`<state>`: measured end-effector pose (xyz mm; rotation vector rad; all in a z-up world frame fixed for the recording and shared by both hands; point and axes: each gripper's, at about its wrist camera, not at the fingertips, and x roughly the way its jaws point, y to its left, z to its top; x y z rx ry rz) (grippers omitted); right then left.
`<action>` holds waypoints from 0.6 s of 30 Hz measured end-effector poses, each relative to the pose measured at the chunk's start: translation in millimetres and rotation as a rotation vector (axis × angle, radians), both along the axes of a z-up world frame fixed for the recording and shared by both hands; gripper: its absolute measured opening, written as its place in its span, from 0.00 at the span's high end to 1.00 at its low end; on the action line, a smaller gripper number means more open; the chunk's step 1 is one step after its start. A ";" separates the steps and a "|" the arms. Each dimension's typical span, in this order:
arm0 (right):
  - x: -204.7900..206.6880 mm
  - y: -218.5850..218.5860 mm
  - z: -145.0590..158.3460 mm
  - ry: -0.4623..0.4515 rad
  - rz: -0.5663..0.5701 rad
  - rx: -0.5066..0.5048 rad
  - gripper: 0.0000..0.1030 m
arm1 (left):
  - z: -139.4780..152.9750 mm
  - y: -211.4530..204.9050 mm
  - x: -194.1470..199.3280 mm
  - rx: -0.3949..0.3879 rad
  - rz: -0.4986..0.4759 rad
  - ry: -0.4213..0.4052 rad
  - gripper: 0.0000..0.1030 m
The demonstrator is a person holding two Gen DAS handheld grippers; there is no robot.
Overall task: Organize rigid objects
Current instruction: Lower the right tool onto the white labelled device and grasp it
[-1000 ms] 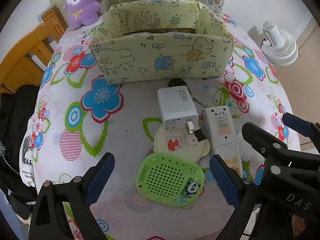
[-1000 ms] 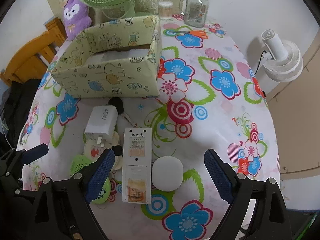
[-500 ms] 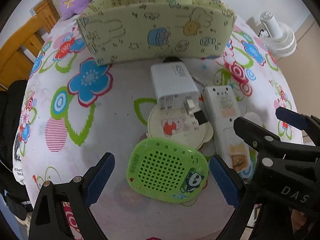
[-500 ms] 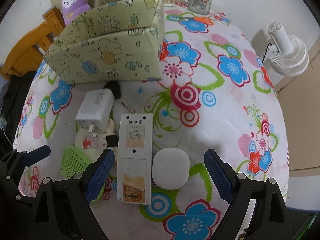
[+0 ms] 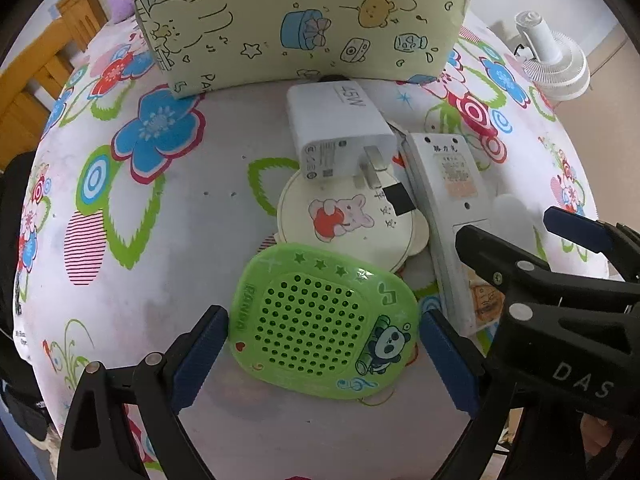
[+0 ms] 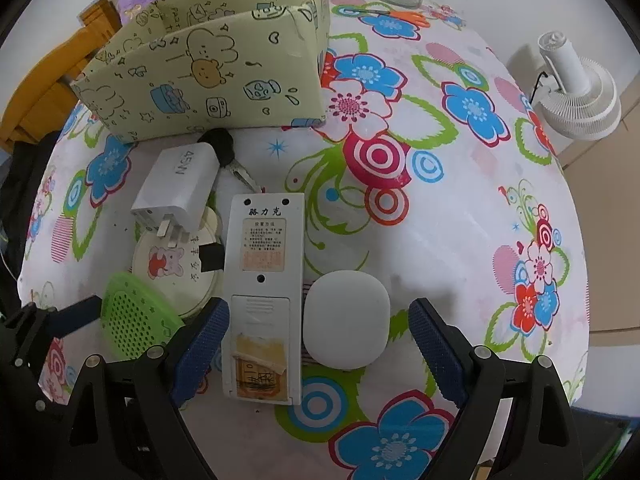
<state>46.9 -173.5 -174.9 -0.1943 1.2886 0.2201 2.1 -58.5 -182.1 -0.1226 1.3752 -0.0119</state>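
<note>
The left claw [image 5: 324,344] stands wide over the desk [image 5: 168,240], its 2 blue pads flanking the green case [image 5: 324,320]. The case lies flat between the pads, its left edge just beside the left pad [image 5: 200,356] and its right edge just beside the right pad [image 5: 448,360]; whether either pad touches it cannot be told, and nothing is gripped. The far edge of the case overlaps a round cream disc [image 5: 344,220]. A white charger [image 5: 340,128] lies beyond, its prongs resting over the disc's far side. A small black square [image 5: 400,200] lies on the disc's right part.

The right claw [image 6: 318,344] also stands wide and holds nothing. Between its pads lie 2 things side by side: the lower end of a long white remote [image 6: 264,288], face down, and a white rounded case [image 6: 346,318] touching the remote's right edge. The remote's left edge sits just beside the left pad [image 6: 200,348]; the rounded case lies clear of the right pad [image 6: 436,356], with bare cloth between them. The remote's label end points away from the claw, toward a key [image 6: 228,156] with a black head.

The box [image 6: 208,76], pale yellow with cartoon prints, stands upright on the desk beyond the charger and key, well apart from both claws. In the left view the right claw's black arm crosses the lower right, above the remote's near end.
</note>
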 end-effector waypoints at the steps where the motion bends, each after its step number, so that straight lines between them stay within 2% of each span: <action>1: -0.5 0.0 -1.3 0.003 -0.001 -0.001 0.10 | -1.1 -2.0 -0.3 0.010 -0.008 0.001 0.05; 10: -1.3 0.2 -3.9 0.003 -0.002 0.005 0.10 | -6.5 -7.4 -2.9 0.046 -0.028 -0.007 0.06; 18: 5.6 -1.6 -2.9 -0.004 -0.015 0.008 0.10 | -1.9 -0.5 4.4 0.080 0.004 -0.020 0.06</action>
